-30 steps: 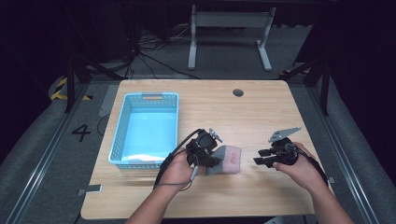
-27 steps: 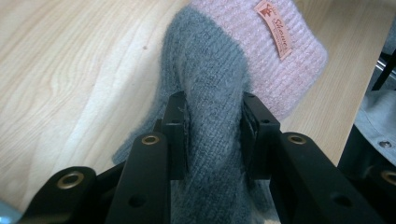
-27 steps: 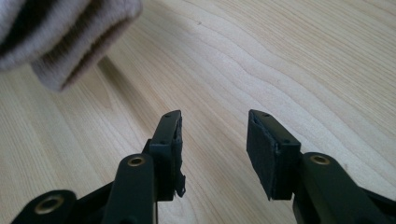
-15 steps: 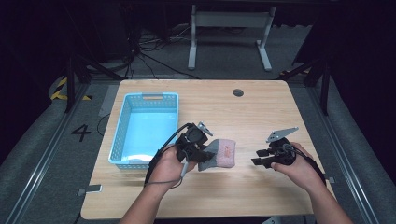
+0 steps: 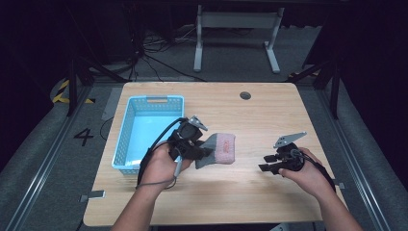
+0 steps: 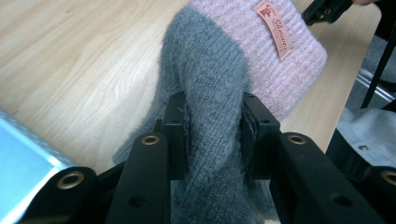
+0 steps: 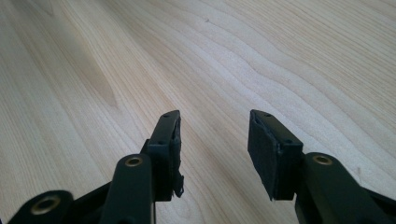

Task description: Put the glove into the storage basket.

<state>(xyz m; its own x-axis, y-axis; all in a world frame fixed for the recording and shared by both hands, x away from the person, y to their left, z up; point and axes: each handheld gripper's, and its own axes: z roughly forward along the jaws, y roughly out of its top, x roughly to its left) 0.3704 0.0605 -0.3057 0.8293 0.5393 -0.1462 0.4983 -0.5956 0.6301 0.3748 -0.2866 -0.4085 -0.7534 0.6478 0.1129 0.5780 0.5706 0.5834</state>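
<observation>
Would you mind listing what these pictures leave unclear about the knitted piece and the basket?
- Knitted piece: its lower end runs off the bottom edge of the left gripper view, behind the left gripper, so what kind of garment it is stays unclear.
- Pink label: lettering too small to read with certainty.
- Blue basket: the near inner corner is hidden by the left hand in the high view.
</observation>
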